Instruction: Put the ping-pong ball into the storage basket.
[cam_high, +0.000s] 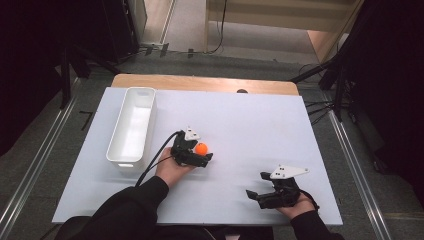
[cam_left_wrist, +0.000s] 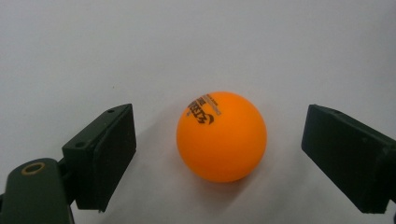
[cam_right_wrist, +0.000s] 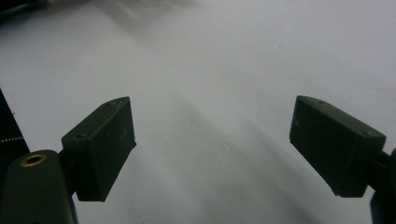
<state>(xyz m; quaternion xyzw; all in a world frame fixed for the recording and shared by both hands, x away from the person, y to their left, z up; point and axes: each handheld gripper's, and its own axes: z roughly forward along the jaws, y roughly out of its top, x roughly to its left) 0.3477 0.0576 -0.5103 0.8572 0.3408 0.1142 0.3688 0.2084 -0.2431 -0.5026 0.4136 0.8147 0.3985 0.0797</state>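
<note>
Starting at the left, the white rectangular bin (cam_high: 131, 128) stands empty on the worktop (cam_high: 240, 120), so nothing is delivered yet. Just right of it, the left claw (cam_high: 201, 150) is set wide around the orange table-tennis ball (cam_left_wrist: 221, 136), which rests on the white surface between the jaws with a gap on each side; the pads do not press it. Gripping, lifting and, as I judge it, carrying the ball to the bin are all left to do. Farther right, the right claw (cam_high: 254, 189) lies low near the front edge, wide and holding nothing.
</note>
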